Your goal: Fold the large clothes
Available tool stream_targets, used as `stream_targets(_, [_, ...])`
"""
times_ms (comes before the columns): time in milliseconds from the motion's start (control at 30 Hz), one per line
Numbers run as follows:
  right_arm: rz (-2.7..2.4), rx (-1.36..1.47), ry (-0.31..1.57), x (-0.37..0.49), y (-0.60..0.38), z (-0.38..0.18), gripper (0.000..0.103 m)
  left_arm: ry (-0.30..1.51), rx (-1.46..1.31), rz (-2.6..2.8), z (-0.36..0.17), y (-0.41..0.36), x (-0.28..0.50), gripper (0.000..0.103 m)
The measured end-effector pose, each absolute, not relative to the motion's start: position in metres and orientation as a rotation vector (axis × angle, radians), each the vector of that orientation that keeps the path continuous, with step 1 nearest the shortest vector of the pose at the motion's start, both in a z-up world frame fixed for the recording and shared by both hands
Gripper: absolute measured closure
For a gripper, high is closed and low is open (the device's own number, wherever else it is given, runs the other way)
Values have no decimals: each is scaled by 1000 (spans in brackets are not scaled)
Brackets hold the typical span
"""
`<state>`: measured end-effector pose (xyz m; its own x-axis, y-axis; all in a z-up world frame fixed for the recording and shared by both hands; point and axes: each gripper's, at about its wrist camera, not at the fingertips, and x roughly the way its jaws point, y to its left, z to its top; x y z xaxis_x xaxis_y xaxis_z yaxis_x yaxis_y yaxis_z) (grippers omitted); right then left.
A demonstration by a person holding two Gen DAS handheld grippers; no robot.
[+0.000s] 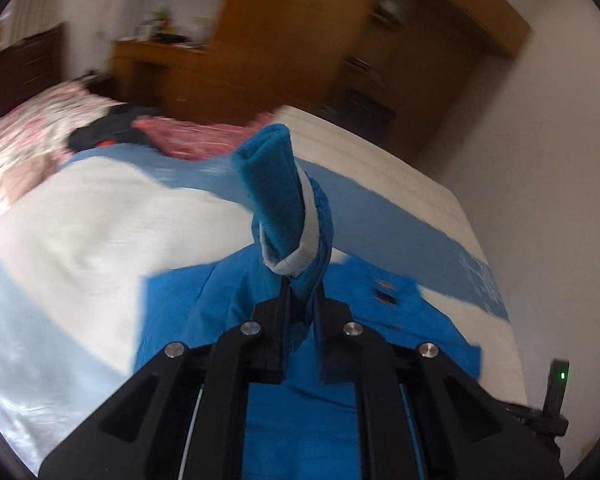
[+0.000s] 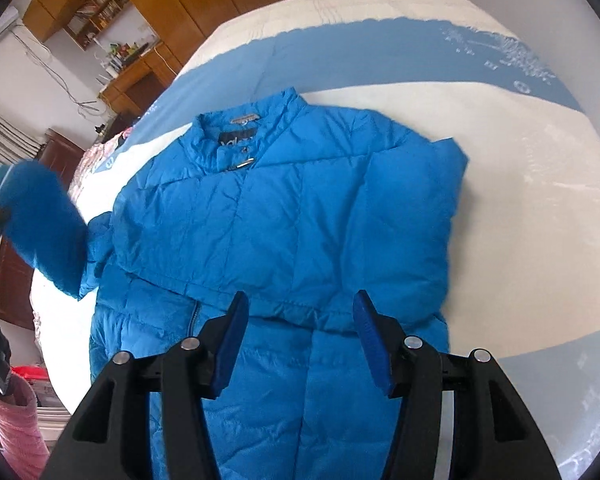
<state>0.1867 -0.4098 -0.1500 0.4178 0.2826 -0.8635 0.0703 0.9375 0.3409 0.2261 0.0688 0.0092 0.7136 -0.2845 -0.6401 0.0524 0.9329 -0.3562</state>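
- Puffer jacket [image 2: 284,216], bright blue, quilted, lay front-up on the bed [image 2: 520,184], collar [image 2: 252,128] toward the far edge, hem toward the right wrist camera.
- Bed cover was white with pale blue bands; wooden wardrobe [image 1: 292,40] and a desk stood behind it, and a floral quilt [image 1: 24,128] was bunched at the far end in the left wrist view.
- Sleeve on the camera-right side looked already folded in across the chest; that edge ran straight and tidy.
- Left gripper [image 1: 300,292]: jaws nearly closed, clamped on the other sleeve's fleecy cuff [image 1: 276,196], which stood up past the fingertips with a white lining edge showing.
- Right wrist view showed that cuff lifted off the bed at the jacket's left side, blurred, so probably mid-swing.
- Right gripper [image 2: 300,312]: jaws wide apart, holding nothing, hovering above the waist seam [image 2: 292,308]. Couldn't tell if the pads touched fabric.
- Handling, my read: light, soft, bulky. Down fill springs back, so folds likely won't stay without pressing.
- Shell looked slick nylon; a shallow pinch could slip. Grab at seams, cuff or hem, where layers stack up.
- Cuff hold looked solid: thick fleece, deep in the jaws.
- Next hold for the free gripper: hem corners or the waist seam, to pin the body while the sleeve lands.
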Motion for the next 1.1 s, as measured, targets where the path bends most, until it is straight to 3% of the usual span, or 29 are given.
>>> stream_targets(200, [104,336,1112,170,-422,-144,48,843,-209,-302,-30,-33,249,95])
stream_targets(533, [69,362,1121,158,-440,-153,48,1010,-89,-425,-120,-103,260,95])
stream_targets(633, [73,375,1127,162,-441,-157,48,1105,-44,-558,-138,-128,259,90])
stream_targets(733, [94,393,1129,170,-439,-157,48,1127,-73,-653,-137,-124,249,75])
stream_targets(800, [116,401,1130,177,-436,-156,48,1115,-124,-721,-127,-114,238,49])
stream_targets(1100, [278,465,1201,254,-393,-175,46,1083,-64,-367,-120,-41,252,50])
